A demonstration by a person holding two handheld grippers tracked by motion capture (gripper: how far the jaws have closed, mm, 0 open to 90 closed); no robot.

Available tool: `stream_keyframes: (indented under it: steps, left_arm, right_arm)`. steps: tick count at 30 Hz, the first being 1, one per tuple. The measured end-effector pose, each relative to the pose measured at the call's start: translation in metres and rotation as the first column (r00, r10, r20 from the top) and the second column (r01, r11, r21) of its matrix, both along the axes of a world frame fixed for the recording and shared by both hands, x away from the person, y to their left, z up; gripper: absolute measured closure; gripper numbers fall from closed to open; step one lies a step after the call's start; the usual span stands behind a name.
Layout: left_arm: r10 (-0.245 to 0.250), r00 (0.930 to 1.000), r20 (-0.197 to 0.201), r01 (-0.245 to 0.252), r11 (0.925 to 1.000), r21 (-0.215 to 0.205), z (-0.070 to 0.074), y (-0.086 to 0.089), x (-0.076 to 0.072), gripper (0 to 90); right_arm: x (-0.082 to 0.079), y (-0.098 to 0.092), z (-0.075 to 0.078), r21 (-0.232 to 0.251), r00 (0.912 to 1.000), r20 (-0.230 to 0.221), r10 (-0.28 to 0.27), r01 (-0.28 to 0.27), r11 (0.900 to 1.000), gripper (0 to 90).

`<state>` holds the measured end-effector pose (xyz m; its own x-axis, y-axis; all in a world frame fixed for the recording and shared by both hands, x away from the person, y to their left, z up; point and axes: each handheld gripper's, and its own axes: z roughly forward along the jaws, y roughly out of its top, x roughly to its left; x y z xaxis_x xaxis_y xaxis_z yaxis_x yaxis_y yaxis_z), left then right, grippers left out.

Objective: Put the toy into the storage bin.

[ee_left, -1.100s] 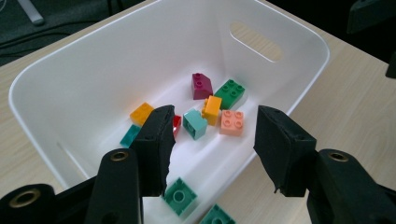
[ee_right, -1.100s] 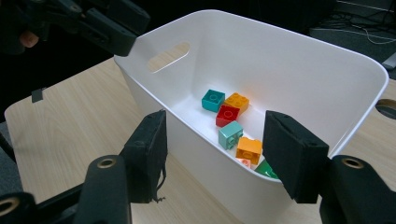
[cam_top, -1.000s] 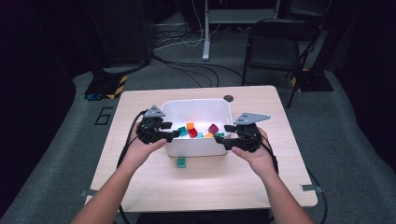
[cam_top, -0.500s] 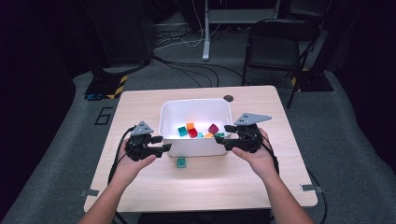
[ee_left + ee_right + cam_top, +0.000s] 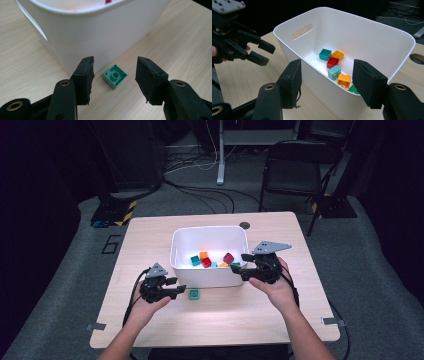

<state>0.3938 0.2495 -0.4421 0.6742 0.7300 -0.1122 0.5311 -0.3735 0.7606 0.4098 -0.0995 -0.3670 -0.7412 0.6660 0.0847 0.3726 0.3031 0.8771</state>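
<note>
A white bin (image 5: 210, 229) stands mid-table with several coloured bricks inside, among them a teal one (image 5: 325, 54), a red one (image 5: 332, 62) and an orange one (image 5: 344, 80). One green brick (image 5: 194, 294) lies on the table in front of the bin, hollow side up (image 5: 115, 76). My left gripper (image 5: 177, 286) is low over the table just left of that brick. It is open (image 5: 115, 60), and the brick sits beyond its tips, untouched. My right gripper (image 5: 245, 265) stays at the bin's front right corner, open (image 5: 327, 63), with the bin wall (image 5: 362, 32) seen between its jaws.
The bin's front wall (image 5: 100, 32) rises right behind the green brick. A round hole (image 5: 244, 225) is in the tabletop behind the bin. A black chair (image 5: 295, 167) and floor cables lie beyond the table. Bare wood stretches in front of the bin.
My left gripper has come down and toward the left, from the bin's front left rim to the tabletop beside the green brick. The right gripper has stayed put.
</note>
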Motion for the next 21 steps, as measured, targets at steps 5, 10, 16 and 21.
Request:
stream_keyframes:
  steps: [5,10,16,21]
  left_arm:
    - [-0.009,0.9998,-0.018,0.009,0.9999,0.014,-0.016,-0.003,0.004,47.1]
    - [-0.014,0.9993,-0.034,0.014,0.9998,0.017,-0.033,-0.009,0.005,46.5]
    - [-0.016,0.9983,-0.056,0.016,0.9998,0.013,-0.049,-0.016,0.007,44.3]
    - [-0.013,0.9971,-0.075,0.015,0.9993,0.035,-0.058,-0.018,0.010,43.3]
  right_arm:
    - [-0.001,0.001,0.001,0.006,1.0000,0.004,-0.002,0.002,1.000,40.2]
    - [-0.001,0.001,0.000,0.001,1.0000,0.001,-0.001,0.001,1.000,40.2]
    - [-0.002,0.001,0.001,0.006,1.0000,0.002,-0.003,0.003,1.000,40.3]
    - [-0.001,0.001,0.001,0.006,1.0000,0.005,0.001,-0.001,1.000,40.2]
